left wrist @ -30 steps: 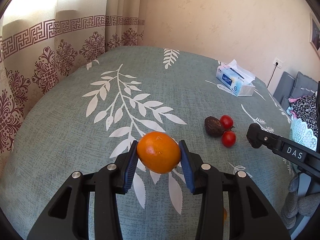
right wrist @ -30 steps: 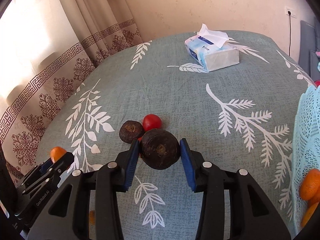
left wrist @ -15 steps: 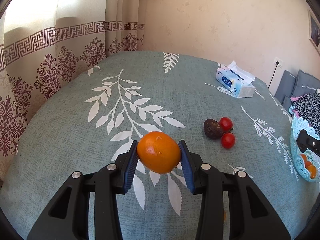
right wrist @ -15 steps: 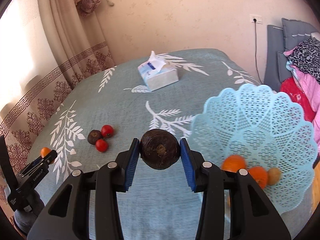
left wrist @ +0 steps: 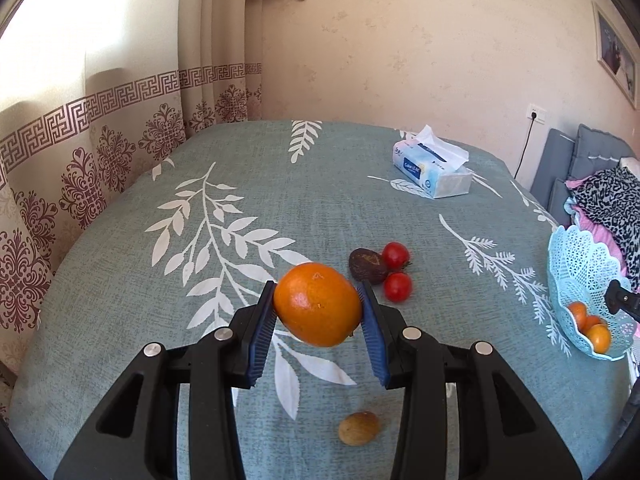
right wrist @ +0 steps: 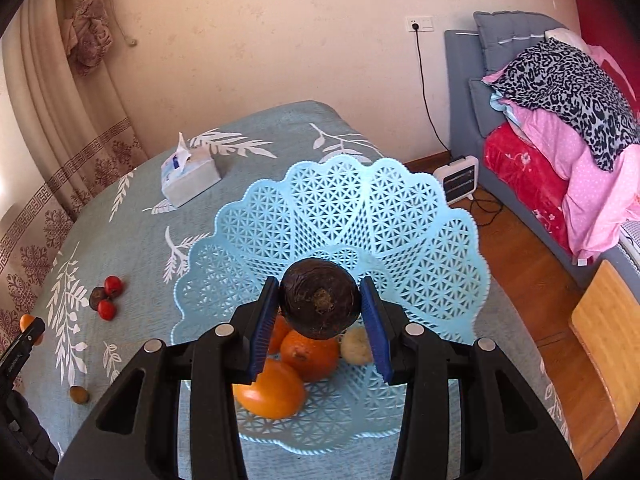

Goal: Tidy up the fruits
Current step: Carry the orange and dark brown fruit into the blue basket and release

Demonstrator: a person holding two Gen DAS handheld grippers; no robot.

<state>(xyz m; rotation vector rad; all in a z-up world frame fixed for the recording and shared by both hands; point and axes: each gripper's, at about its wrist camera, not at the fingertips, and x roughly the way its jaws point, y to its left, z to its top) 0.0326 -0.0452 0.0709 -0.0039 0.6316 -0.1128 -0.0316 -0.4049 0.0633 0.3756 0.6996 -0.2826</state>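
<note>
Three oranges [right wrist: 308, 354] already lie in the blue basket [right wrist: 420, 240]. The right gripper [right wrist: 319, 312] hangs above it, clenched on a dark fruit [right wrist: 319, 304]; the left gripper [left wrist: 318, 308] grasps an orange [left wrist: 318, 304] over the surface [left wrist: 280, 184]. Two tomatoes [left wrist: 396, 256], another dark fruit [left wrist: 366, 266] and a nut [left wrist: 359, 428] remain.

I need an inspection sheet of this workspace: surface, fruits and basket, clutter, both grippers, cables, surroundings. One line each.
Surface: leaf-print tablecloth, flat.
Job's things: blue basket holds oranges and a pale fruit; on the cloth, dark fruit, two red tomatoes, small brown fruit.
Clutter: tissue box.
Grippers: left gripper holds orange; right gripper holds dark round fruit above the basket.
Cables: black cord from wall socket.
Surroundings: curtain, folded bedding, small heater.
</note>
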